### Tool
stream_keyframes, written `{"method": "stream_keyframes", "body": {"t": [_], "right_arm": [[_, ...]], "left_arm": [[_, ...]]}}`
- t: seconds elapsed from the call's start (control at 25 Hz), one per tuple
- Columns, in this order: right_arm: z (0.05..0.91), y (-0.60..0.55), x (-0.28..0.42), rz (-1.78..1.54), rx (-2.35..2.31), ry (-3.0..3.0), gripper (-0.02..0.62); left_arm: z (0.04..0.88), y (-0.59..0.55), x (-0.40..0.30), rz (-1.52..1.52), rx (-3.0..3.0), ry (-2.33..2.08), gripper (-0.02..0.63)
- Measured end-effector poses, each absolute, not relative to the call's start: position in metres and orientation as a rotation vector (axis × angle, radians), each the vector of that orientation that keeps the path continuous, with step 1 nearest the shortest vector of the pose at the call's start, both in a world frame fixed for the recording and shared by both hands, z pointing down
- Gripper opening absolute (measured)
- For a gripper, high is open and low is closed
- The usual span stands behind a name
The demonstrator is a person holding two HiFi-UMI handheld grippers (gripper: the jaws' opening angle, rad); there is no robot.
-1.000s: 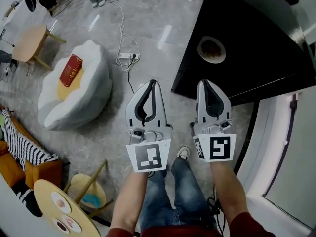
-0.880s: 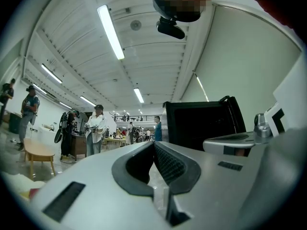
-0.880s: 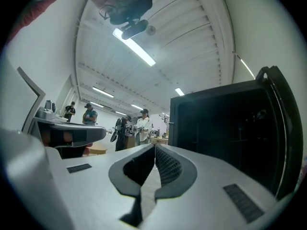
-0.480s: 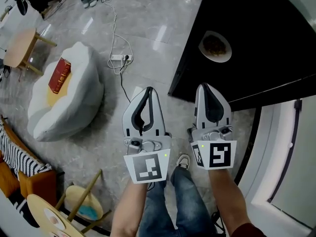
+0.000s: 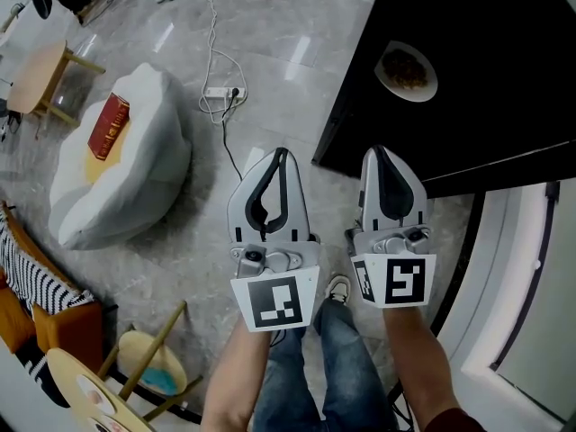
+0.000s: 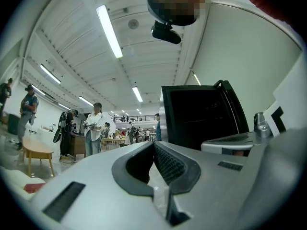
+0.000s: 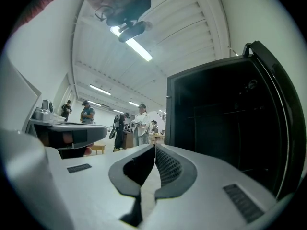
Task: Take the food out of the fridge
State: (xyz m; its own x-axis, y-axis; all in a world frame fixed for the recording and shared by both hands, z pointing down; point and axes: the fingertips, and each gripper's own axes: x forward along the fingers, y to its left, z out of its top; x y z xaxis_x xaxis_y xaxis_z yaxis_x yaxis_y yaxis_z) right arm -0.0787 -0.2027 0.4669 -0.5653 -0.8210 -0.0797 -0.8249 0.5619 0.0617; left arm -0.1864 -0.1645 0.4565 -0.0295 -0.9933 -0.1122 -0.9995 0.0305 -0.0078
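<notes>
2 claws clenched, empty: left claw [image 5: 280, 154], right claw [image 5: 373, 153]. We see food [image 5: 407, 67] on plate [image 5: 382, 72], on black top [image 5: 504, 106], ahead of right claw, well apart. We judge plate stiff, brittle, slick; food loose. Take rim, keep level.

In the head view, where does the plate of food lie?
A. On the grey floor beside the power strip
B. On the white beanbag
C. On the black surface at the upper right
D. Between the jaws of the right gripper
C: the plate of food rests on the black surface, while the white beanbag bears a red book and no plate.
</notes>
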Motion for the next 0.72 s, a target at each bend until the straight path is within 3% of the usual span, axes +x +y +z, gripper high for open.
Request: {"method": "stream_keyframes", "body": {"t": [0.72], "right_arm": [[0.462,-0.199,-0.073,0.231,-1.4,2.686,0.021]], "left_arm": [[0.426,-0.162,-0.172,0.078,-1.969,1.989,0.014]]}}
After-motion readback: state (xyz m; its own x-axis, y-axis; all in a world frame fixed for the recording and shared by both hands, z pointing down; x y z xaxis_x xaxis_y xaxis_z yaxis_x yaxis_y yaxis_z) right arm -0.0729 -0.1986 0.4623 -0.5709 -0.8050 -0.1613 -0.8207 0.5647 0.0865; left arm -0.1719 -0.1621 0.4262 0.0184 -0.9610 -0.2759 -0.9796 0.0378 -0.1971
